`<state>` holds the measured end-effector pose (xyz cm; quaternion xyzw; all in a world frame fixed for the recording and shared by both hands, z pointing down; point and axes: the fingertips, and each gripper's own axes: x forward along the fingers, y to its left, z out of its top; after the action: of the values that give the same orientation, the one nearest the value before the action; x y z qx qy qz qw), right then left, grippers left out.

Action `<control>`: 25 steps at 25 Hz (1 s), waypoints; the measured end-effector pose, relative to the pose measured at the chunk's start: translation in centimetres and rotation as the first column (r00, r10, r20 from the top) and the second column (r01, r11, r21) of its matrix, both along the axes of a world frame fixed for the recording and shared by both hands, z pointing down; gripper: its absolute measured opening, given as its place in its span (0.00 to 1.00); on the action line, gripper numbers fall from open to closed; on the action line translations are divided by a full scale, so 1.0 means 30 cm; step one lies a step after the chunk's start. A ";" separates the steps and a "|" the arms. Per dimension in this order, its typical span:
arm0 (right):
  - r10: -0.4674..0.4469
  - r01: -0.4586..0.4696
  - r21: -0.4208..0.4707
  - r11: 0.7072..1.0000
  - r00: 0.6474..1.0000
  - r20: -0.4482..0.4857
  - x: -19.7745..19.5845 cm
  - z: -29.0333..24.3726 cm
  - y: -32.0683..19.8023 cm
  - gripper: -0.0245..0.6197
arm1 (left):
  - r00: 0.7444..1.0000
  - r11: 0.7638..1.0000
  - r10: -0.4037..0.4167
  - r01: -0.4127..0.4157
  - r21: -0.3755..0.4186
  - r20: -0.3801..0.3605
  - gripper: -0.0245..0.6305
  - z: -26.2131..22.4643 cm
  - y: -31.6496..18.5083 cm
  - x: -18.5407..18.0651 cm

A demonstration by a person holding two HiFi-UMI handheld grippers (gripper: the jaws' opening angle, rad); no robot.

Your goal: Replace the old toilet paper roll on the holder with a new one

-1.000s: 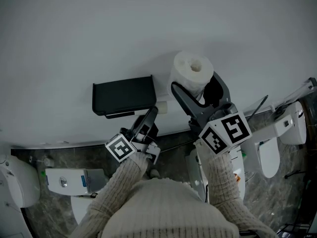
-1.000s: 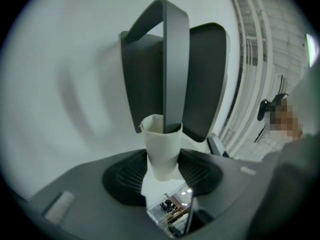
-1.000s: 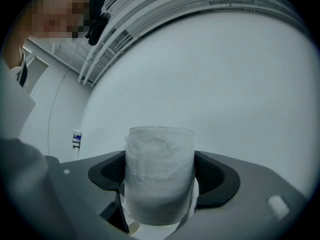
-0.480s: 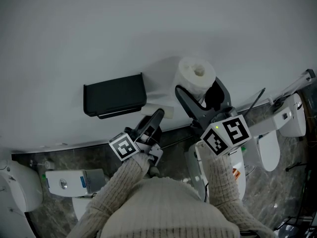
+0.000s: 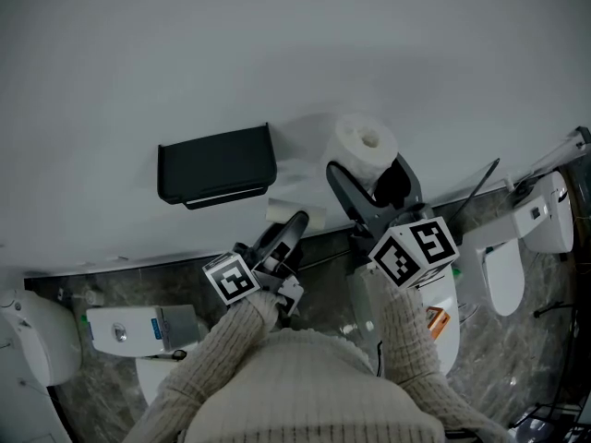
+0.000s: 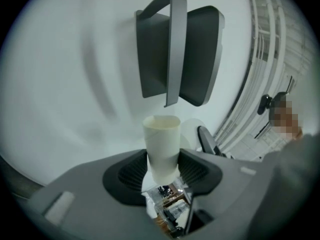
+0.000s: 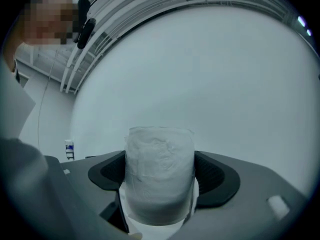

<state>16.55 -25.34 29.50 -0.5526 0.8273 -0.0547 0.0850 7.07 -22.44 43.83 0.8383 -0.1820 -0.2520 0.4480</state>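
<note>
Cardboard core [image 6: 161,144] sits pinched between the half-closed jaws of our left gripper [image 5: 290,227]. Over the last second it has drawn down and away from the black holder [image 5: 217,164], so we judge the old roll is off. Our right gripper [image 5: 370,181] clamps the fresh toilet paper roll [image 7: 159,171], jaws wide around it, just right of the holder. The left gripper view shows the holder's lid standing off its body, seemingly empty beneath. The head view gives us only a dark box on the wall [image 5: 277,53].
</note>
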 end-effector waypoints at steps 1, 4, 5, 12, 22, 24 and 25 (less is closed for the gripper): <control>0.004 -0.004 -0.006 1.000 0.999 0.039 -0.001 0.011 0.000 0.68 | 1.000 1.000 -0.007 0.007 -0.022 -0.003 0.31 -0.027 0.010 -0.006; 0.007 -0.004 -0.026 1.000 0.991 0.135 -0.031 0.046 0.006 0.68 | 0.999 0.998 -0.036 0.035 -0.055 -0.017 0.31 -0.050 0.036 -0.065; 0.003 0.002 -0.033 0.999 0.989 0.149 -0.046 0.058 0.007 0.68 | 0.999 0.998 -0.047 0.046 -0.047 -0.016 0.31 -0.041 0.040 -0.090; -0.005 0.026 -0.057 0.998 0.940 0.342 -0.090 0.114 -0.016 0.67 | 0.996 0.996 -0.087 0.087 -0.034 0.004 0.31 -0.018 0.064 -0.203; 0.047 0.008 -0.091 0.996 0.809 0.586 -0.091 0.166 -0.041 0.67 | 0.989 0.988 -0.147 0.147 -0.036 0.019 0.31 -0.088 0.083 -0.207; 0.054 0.014 -0.105 0.994 0.779 0.625 -0.098 0.180 -0.041 0.67 | 0.987 0.987 -0.159 0.159 -0.029 0.023 0.31 -0.087 0.085 -0.223; 0.065 0.010 -0.112 0.994 0.760 0.646 -0.099 0.190 -0.039 0.67 | 0.986 0.986 -0.166 0.167 -0.030 0.029 0.31 -0.079 0.085 -0.238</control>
<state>13.58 -26.51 35.19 -0.5156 0.7343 -0.2861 0.3365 -0.06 -19.89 41.47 0.8161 -0.2613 -0.2746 0.4362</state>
